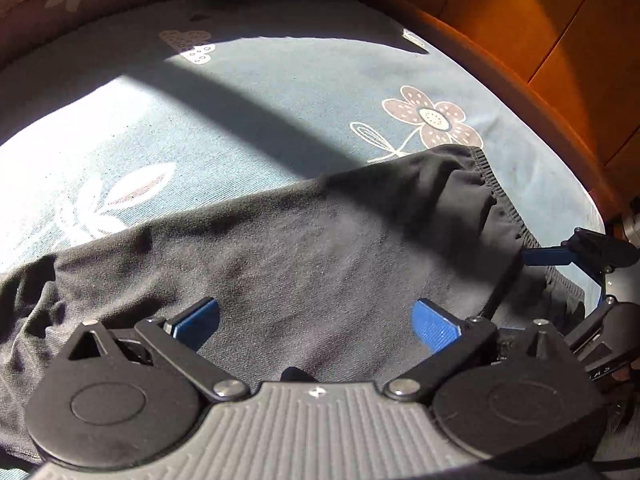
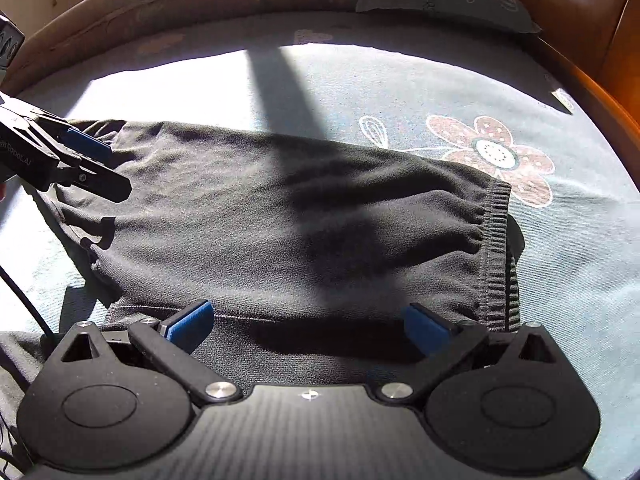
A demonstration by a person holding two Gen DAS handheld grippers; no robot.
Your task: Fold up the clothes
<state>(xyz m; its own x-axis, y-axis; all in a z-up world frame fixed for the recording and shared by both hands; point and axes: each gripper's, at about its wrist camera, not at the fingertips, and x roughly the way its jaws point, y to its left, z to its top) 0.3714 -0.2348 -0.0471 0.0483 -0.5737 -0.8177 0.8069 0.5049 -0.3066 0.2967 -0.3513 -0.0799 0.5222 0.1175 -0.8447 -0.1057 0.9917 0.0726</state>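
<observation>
Two grippers hover over a dark garment (image 2: 280,216) lying flat on a floral bed (image 2: 400,80), its ribbed waistband (image 2: 498,240) toward the wooden side edge. The left gripper (image 1: 316,324) and right gripper (image 2: 308,322) are both spread, holding nothing.

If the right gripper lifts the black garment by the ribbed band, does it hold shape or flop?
Probably flops: the garment lies limp with soft wrinkles. The ribbed band looks gathered and stretchy, so it may give. The knit looks matte, so slipping seems unlikely.
</observation>
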